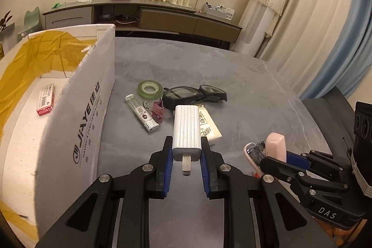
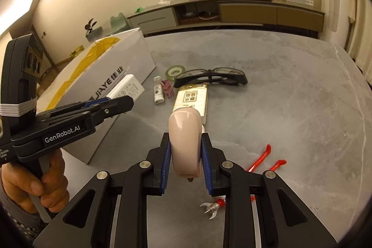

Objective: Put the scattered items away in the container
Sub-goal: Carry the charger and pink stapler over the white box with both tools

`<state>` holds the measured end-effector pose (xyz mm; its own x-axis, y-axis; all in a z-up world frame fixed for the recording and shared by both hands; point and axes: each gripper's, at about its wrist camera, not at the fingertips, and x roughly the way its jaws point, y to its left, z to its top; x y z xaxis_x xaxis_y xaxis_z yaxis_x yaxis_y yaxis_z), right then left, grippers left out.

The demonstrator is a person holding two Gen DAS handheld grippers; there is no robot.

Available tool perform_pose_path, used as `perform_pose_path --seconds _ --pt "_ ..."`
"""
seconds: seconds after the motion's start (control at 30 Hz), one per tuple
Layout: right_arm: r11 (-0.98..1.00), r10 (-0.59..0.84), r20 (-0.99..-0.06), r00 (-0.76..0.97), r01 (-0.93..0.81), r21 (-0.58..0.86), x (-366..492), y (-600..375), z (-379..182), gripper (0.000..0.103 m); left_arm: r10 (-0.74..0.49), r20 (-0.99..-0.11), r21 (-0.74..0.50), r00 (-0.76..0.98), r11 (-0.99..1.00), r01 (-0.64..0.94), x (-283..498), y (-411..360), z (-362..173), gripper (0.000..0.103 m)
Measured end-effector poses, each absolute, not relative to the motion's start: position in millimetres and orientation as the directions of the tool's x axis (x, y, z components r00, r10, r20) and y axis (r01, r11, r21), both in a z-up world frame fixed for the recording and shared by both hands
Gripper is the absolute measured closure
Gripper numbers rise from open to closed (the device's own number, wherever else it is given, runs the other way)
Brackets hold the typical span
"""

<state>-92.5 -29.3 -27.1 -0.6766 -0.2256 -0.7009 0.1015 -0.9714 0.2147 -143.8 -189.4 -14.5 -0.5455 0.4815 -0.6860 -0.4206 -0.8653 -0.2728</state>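
The left hand-held gripper (image 1: 186, 147) is clamping a ribbed white charger (image 1: 186, 129) above the desk (image 1: 255, 90), with the white cardboard box (image 1: 76, 113) at its 9 o'clock. The right hand-held gripper (image 2: 185, 143) is squeezing a pale pink stapler (image 2: 184, 143). Glasses (image 1: 194, 94), tape roll (image 1: 149, 90), lighter (image 1: 141, 115), binder clip (image 1: 157, 111) and tissue pack (image 1: 209, 124) are lying scattered at 12 o'clock.

The box (image 1: 76, 108) stands left of the tape (image 1: 150, 89), lighter (image 1: 142, 112), clip (image 1: 157, 111) and glasses (image 1: 194, 95).
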Motion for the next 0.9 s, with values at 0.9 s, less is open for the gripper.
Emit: perform_pose_path --seconds 0.9 --pt "-0.946 -0.323 -0.606 -0.727 0.239 0.218 -51.1 -100.7 32.3 0.077 0.459 -0.585 -0.268 -0.669 -0.888 -0.374 -95.4 -271.2 52.5 0.080"
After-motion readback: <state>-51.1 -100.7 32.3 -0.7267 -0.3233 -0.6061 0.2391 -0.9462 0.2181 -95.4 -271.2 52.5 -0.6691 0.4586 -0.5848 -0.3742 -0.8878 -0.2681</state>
